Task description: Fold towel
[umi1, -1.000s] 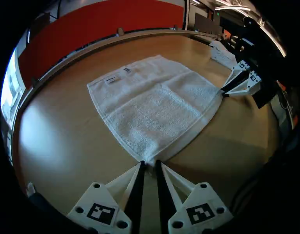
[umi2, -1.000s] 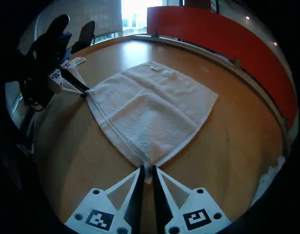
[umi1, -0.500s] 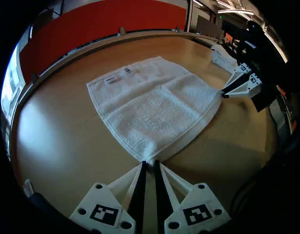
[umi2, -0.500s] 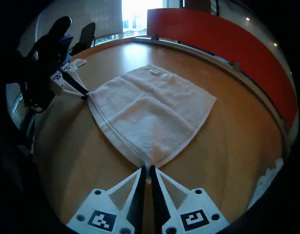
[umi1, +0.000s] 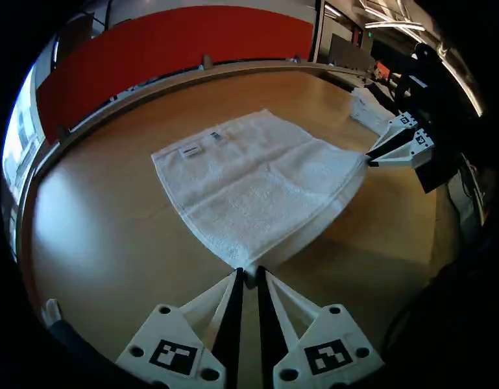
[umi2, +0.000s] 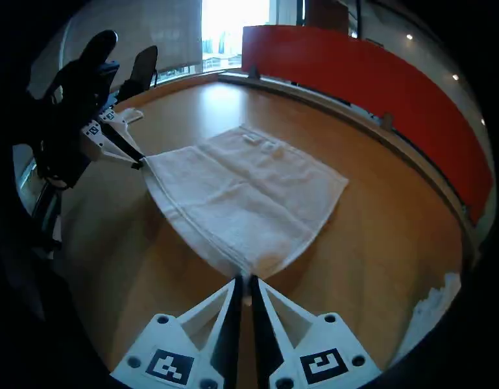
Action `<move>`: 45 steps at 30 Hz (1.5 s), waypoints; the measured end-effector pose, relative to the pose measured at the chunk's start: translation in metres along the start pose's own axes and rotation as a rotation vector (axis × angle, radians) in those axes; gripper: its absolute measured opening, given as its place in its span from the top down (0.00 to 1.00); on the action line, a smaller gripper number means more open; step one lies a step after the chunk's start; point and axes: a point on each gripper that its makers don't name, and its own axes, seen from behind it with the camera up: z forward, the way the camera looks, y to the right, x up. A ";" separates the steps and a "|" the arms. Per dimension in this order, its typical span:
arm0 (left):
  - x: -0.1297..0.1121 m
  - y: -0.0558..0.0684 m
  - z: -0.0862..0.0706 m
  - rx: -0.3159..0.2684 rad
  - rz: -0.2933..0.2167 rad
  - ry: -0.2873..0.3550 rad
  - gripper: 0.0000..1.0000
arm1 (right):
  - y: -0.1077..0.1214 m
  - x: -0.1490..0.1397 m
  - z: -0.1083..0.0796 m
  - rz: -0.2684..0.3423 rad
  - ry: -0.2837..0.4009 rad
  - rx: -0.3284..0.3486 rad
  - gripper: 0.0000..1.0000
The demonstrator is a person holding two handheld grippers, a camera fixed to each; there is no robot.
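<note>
White terry, the towel (umi1: 255, 181) lay spread on the wooden table (umi1: 100, 246), with two neighbouring corners pinched. The left gripper (umi1: 249, 275) had its jaws nipped narrow on one corner, and the right gripper (umi2: 244, 282) clamped the other. A red partition (umi1: 171, 45) lined the table's far edge, another white cloth (umi1: 369, 110) lay near the right gripper, and a dark chair (umi2: 142, 68) stood behind the left.
</note>
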 end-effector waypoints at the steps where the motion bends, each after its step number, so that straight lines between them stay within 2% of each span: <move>1: 0.002 0.000 -0.003 0.000 0.000 0.001 0.85 | 0.000 0.002 -0.003 0.000 0.005 -0.002 0.90; 11: 0.013 0.002 -0.029 0.006 -0.003 0.009 0.85 | -0.007 0.028 -0.027 -0.003 0.052 -0.002 0.90; 24: 0.027 0.007 -0.062 0.008 -0.041 0.034 0.85 | -0.015 0.051 -0.060 -0.006 0.090 -0.005 0.90; 35: 0.034 0.012 -0.080 -0.008 -0.057 0.034 0.85 | -0.023 0.063 -0.078 -0.008 0.110 -0.002 0.90; 45: 0.031 0.022 -0.094 -0.025 -0.061 0.024 0.85 | -0.029 0.065 -0.091 -0.003 0.113 0.006 0.90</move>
